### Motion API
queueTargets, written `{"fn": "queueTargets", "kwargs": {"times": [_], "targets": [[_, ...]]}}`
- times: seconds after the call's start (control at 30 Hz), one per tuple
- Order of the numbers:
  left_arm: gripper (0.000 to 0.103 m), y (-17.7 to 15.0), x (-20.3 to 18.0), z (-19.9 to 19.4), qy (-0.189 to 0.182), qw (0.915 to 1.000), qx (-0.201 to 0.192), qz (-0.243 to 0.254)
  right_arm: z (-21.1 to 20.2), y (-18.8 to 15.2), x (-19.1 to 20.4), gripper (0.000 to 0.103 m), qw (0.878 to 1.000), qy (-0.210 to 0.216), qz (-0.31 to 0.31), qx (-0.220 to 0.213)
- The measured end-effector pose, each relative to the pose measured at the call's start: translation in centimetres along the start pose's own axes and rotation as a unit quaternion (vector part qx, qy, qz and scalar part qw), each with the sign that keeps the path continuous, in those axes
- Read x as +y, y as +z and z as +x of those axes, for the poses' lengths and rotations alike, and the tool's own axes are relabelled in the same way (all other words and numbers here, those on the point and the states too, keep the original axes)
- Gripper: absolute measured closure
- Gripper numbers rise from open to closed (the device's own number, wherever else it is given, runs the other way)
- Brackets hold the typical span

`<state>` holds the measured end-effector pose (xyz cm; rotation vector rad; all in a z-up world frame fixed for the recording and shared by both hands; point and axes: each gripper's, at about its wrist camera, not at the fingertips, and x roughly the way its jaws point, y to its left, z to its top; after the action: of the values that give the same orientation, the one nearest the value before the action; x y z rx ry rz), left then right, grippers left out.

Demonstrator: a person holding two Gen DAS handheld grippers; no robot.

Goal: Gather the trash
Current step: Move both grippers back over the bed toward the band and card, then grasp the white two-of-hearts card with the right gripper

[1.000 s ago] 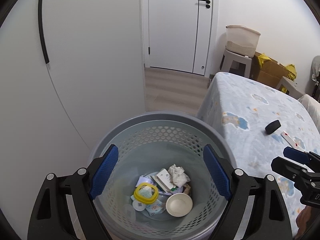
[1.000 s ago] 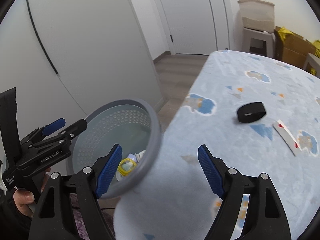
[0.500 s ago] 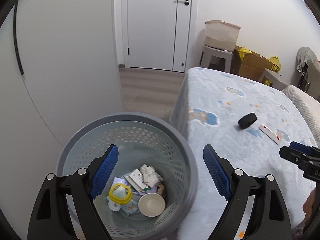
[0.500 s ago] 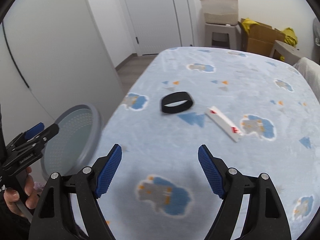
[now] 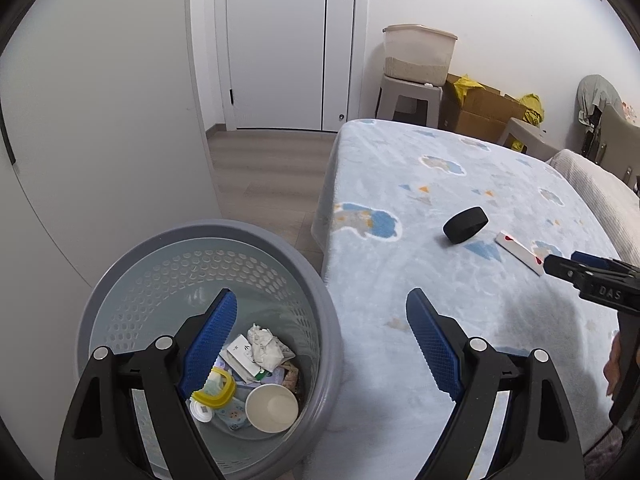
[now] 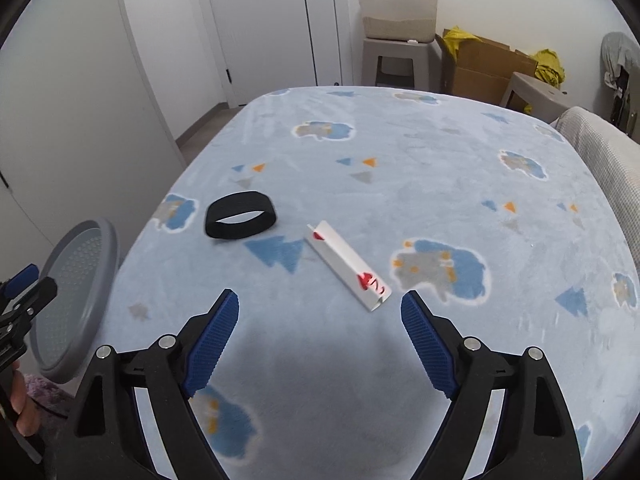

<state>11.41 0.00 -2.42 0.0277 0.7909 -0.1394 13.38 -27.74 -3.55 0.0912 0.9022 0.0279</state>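
Your right gripper (image 6: 320, 308) hangs over the blanket (image 6: 420, 168) with its fingers spread wide and empty, aimed near the white wrapper (image 6: 346, 266). The wrapper lies flat just beyond the right fingertip, with the black band (image 6: 241, 220) a little further off to its left. Your left gripper (image 5: 320, 328) is also spread and empty, above the rim of the bin (image 5: 316, 280), which sits beside the bed corner and already holds a cup (image 5: 272, 407) and paper scraps.

The wrapper looks thin and lies flush on soft pile, so the fingers may close over it and catch fabric instead, or push it away. Coming in off-centre, as you are now, would likely pinch only its end and let it droop or slip on the way to the bin. The band may not be trash, so avoid sweeping it along.
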Motion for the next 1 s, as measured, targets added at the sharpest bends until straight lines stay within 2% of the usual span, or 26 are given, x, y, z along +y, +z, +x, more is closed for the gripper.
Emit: {"fn": "queueTargets", "kwargs": {"times": [0.3, 0.57, 0.63, 0.8, 0.93, 1.0], "targets": [[0.02, 0.1, -0.2, 0.8, -0.001, 0.9999, 0.012, 0.003, 4.2, 1.1, -0.9, 0.021, 1.0, -0.022, -0.017, 0.012], [0.02, 0.2, 0.3, 0.9, 0.002, 0.9999, 0.013, -0.003, 6.0, 1.5, -0.6, 0.021, 0.998, -0.033, -0.042, 0.024], [0.02, 0.2, 0.3, 1.1, 0.004, 0.9999, 0.015, -0.002, 6.1, 1.8, -0.6, 0.025, 0.998, -0.029, -0.044, 0.02], [0.02, 0.2, 0.0, 1.3, 0.013, 0.9998, 0.016, 0.007, 6.8, 2.0, -0.5, 0.042, 0.998, -0.023, -0.049, 0.031], [0.02, 0.2, -0.1, 1.4, 0.012, 0.9998, 0.016, 0.008, 7.0, 1.8, -0.6, 0.05, 0.998, -0.021, -0.047, 0.036], [0.02, 0.2, -0.3, 1.5, 0.009, 0.9997, 0.018, 0.01, 6.9, 1.8, -0.7, 0.061, 0.998, -0.021, -0.044, 0.034]]}}
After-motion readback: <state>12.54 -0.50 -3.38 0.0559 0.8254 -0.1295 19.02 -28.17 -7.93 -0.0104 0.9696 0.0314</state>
